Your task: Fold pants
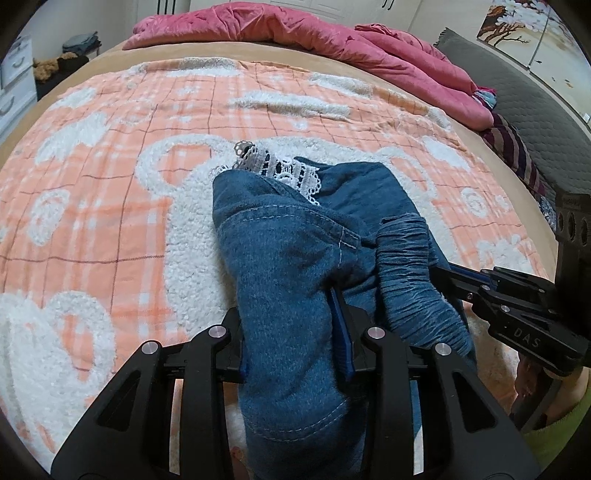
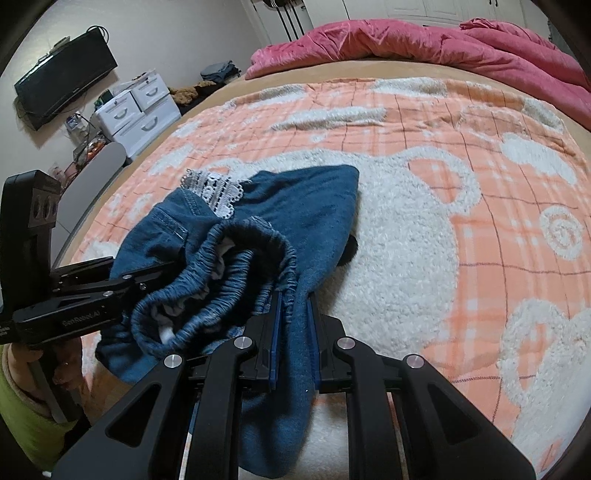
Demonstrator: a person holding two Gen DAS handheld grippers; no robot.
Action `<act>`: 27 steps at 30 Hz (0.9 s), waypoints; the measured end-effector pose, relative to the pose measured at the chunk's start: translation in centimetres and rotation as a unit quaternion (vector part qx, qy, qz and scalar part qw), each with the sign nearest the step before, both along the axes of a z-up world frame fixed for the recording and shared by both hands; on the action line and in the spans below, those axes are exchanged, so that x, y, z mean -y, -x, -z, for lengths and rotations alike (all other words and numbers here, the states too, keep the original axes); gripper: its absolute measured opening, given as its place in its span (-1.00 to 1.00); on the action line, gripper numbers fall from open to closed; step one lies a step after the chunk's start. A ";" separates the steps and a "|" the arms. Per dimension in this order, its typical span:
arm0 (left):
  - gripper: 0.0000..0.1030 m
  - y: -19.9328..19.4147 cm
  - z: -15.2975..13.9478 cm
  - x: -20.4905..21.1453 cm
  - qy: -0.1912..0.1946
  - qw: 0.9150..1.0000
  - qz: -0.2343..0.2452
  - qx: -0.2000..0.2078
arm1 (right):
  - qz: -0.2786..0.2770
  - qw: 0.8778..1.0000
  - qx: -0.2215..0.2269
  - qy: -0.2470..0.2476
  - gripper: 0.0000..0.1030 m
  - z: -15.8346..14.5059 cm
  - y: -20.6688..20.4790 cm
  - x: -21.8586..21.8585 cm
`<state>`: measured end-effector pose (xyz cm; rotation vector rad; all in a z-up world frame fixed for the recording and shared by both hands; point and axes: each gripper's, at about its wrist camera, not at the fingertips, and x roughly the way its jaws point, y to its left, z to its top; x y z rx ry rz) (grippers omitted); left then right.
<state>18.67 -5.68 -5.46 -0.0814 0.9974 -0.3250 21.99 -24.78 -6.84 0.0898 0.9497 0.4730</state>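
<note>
Nearest us, our left gripper [image 1: 295, 332] is clamped on a thick fold of the blue pants [image 1: 291, 258], and our right gripper [image 2: 293, 328] pinches the cloth just beside the gathered waistband [image 2: 221, 266]. The pants lie bunched between the two on the orange checked blanket [image 2: 461, 206], with a strip of white lace [image 1: 280, 170] at their far edge. Beyond, a pink quilt [image 1: 295, 33] lies heaped across the far end of the bed.
</note>
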 end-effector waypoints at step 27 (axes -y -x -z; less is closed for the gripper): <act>0.11 0.8 0.7 -1.0 -0.007 1.000 -0.009 0.001 | 0.035 0.999 -0.014 0.030 -0.25 1.6 0.7 0.3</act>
